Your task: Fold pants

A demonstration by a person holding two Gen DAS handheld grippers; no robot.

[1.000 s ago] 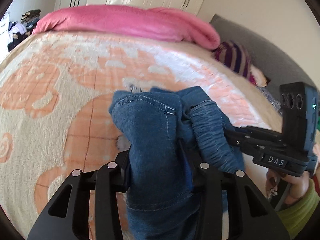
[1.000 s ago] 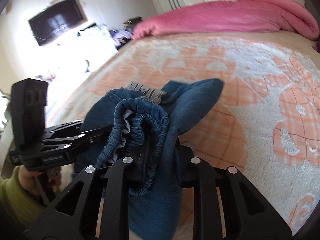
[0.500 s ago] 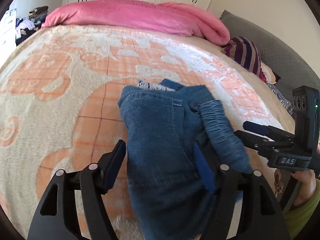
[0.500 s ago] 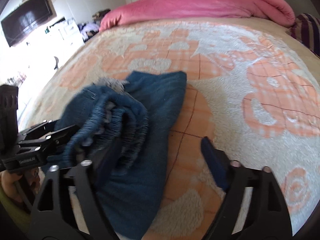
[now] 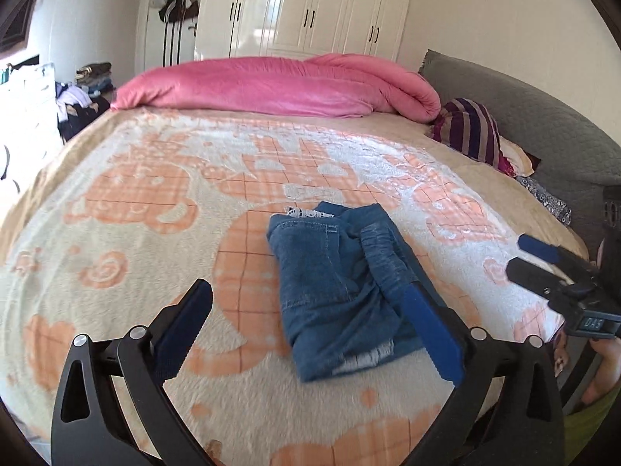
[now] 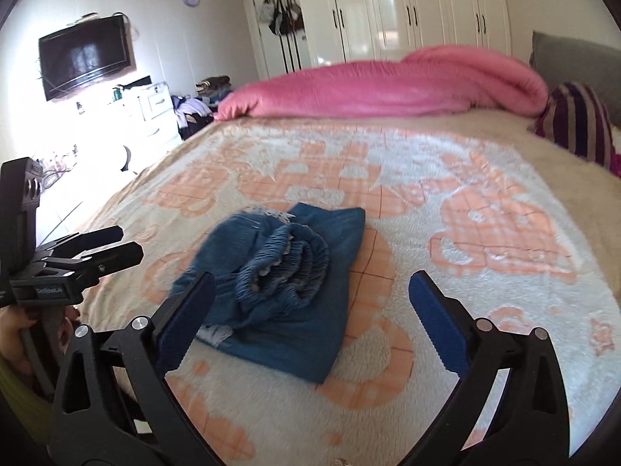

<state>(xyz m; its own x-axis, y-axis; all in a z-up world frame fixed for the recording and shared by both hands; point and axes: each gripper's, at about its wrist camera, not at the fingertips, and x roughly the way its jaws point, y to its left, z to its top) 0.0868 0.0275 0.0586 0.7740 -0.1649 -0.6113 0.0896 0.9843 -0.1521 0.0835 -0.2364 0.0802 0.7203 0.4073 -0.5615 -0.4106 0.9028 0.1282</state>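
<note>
Denim: the folded blue denim pants (image 5: 341,291) on the patterned fleece bed blanket (image 5: 116,240) look soft, thick and limp. Your left gripper (image 5: 306,330) and right gripper (image 6: 310,326) have just opened their jaws wide and hold nothing; take the pants by a folded edge.

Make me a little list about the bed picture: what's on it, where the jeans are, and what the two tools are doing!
pants: blue jeans, folded into a bundle, lying on the blanket
surface: orange and cream blanket on the bed
left tool: open, jaws have just been opening, nothing gripped
right tool: open, jaws have just been opening, nothing gripped
far end of bed: rolled pink duvet
beside duvet: striped purple pillow
behind bed: white wardrobe
</note>
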